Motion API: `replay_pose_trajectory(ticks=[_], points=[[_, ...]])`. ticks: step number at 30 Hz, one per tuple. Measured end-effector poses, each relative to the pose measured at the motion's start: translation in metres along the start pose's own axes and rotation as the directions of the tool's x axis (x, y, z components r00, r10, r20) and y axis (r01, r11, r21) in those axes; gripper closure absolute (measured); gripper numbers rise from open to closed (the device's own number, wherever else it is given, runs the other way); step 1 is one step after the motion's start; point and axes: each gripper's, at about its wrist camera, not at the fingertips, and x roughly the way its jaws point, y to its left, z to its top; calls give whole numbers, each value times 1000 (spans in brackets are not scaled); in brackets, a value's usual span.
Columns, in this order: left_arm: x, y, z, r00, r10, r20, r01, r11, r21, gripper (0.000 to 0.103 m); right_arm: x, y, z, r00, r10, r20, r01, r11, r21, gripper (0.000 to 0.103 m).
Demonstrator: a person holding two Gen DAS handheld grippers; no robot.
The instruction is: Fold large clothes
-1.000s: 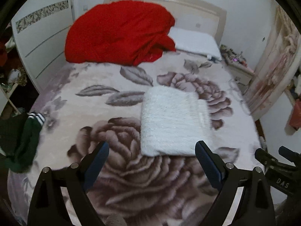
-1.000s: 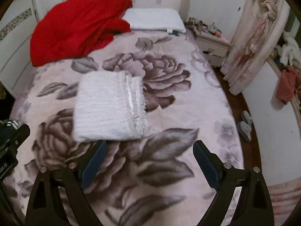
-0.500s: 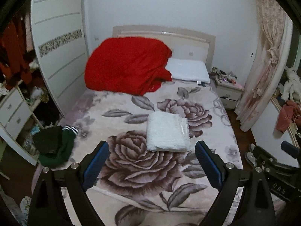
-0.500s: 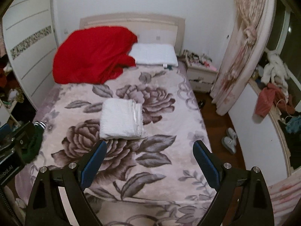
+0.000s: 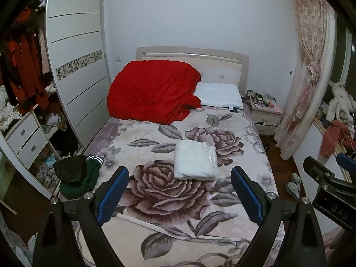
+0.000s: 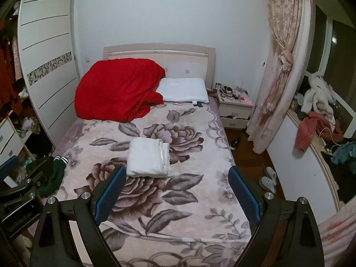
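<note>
A white fluffy garment (image 5: 195, 163) lies folded into a rectangle in the middle of the bed (image 5: 155, 200); it also shows in the right wrist view (image 6: 148, 157). A dark green and black garment (image 5: 76, 176) lies crumpled at the bed's left edge, also seen from the right (image 6: 52, 173). My left gripper (image 5: 179, 193) is open and empty, held well back above the foot of the bed. My right gripper (image 6: 175, 191) is open and empty too, beside it on the right.
A red quilt (image 5: 153, 94) and a white pillow (image 5: 219, 98) lie at the headboard. A white wardrobe (image 5: 75, 66) stands left, a nightstand (image 5: 264, 116) and curtain (image 5: 309, 66) right. Slippers (image 6: 269, 179) lie on the floor right of the bed. Clothes (image 6: 316, 120) are piled on the right ledge.
Both grippers have pulled far back and up from the folded white garment, so the whole bed and room come into view. The garment has stayed in place.
</note>
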Motion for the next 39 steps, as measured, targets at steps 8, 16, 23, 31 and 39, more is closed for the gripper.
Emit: replay_pose_trajectory(ticks=[8, 16, 23, 31, 39], points=[[-19, -1, -2, 999, 29, 29, -28, 999, -18, 10, -22, -10, -7, 1000, -3, 13, 3, 1000, 3, 5], [-29, -4, -5, 999, 17, 36, -16, 1000, -8, 8, -35, -14, -5, 999, 8, 38, -7, 1000, -17, 2], [-39, -6, -3, 998, 21, 63, -21, 1000, -9, 7, -37, -17, -1, 999, 13, 50, -12, 1000, -21, 2], [-41, -6, -2, 998, 30, 60, -29, 1000, -10, 7, -40, -16, 3, 998, 24, 57, -22, 999, -30, 1], [-46, -7, -5, 997, 37, 64, -36, 999, -15, 7, -41, -16, 1, 998, 24, 58, -23, 999, -28, 1]])
